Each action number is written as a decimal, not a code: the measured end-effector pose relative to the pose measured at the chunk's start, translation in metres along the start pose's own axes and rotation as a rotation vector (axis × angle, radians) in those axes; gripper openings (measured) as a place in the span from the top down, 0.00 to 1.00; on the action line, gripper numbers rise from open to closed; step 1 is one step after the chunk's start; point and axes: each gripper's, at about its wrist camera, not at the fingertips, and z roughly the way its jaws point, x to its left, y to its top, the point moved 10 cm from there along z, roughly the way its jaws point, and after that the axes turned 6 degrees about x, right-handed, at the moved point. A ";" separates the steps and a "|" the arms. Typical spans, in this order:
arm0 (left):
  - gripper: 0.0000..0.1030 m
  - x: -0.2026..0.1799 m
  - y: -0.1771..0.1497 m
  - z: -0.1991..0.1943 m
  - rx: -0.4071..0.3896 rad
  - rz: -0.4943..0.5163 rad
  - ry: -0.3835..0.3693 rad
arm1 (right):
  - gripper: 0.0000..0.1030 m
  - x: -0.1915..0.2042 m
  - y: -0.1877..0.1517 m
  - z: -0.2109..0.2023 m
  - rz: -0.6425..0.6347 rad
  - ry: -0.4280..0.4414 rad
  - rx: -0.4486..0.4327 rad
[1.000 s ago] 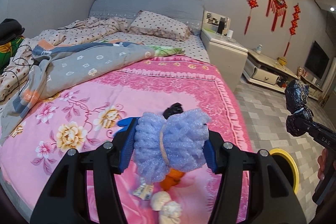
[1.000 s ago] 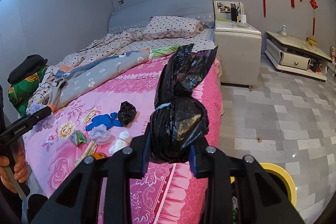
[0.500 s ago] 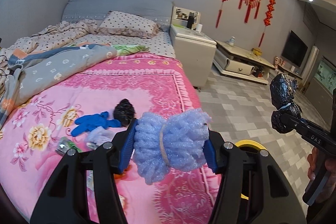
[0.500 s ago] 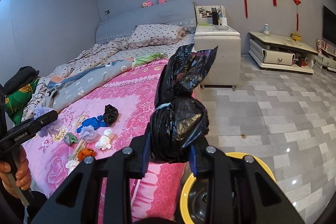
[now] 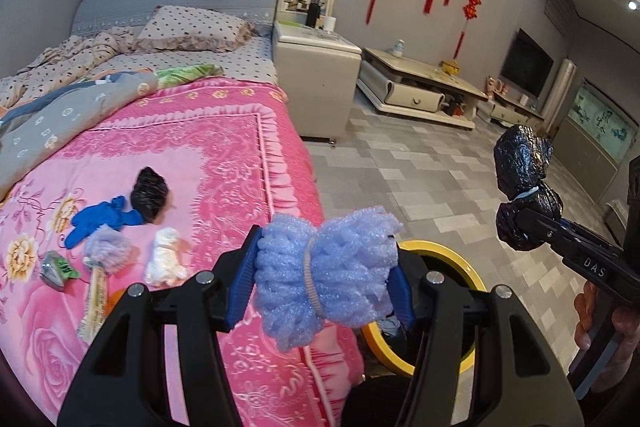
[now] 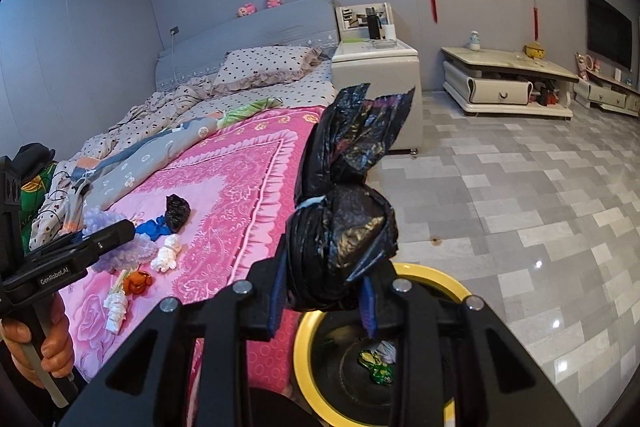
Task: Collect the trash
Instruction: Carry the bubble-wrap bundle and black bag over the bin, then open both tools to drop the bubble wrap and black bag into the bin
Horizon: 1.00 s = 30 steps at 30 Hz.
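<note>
Swung off the bed [image 5: 224, 131] toward the yellow-rimmed bin [image 6: 320, 311], both grippers; bin now fuller in both views. Left behind on the pink cover: black wad [image 5: 149, 191], blue glove [image 5: 98, 221], lilac puff [image 5: 106, 247], white wad [image 5: 165, 261], green wrapper [image 5: 56, 269]. Nightstand [image 5: 316, 83] beyond, grey tiled floor [image 6: 520, 211] to the right. Left gripper [image 5: 326, 277] clamped half-wide on blue foam bundle [image 5: 326, 273] beside the bin rim. Right gripper [image 6: 324, 291] pinched narrow on tied black bag [image 6: 344, 223] above the bin mouth. Readable: "DAS" on the right gripper, "GenRobot.AI" on the left.
</note>
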 end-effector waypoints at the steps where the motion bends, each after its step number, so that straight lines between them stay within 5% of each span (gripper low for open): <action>1: 0.48 -0.007 -0.002 0.006 0.009 0.005 -0.008 | 0.73 -0.005 -0.003 0.000 0.007 -0.003 0.005; 19: 0.47 -0.098 -0.044 0.109 0.192 0.068 -0.109 | 0.72 -0.067 -0.044 0.030 0.104 -0.021 0.108; 30: 0.44 -0.119 -0.046 0.116 0.193 0.084 -0.131 | 0.67 -0.082 -0.049 0.030 0.124 -0.042 0.110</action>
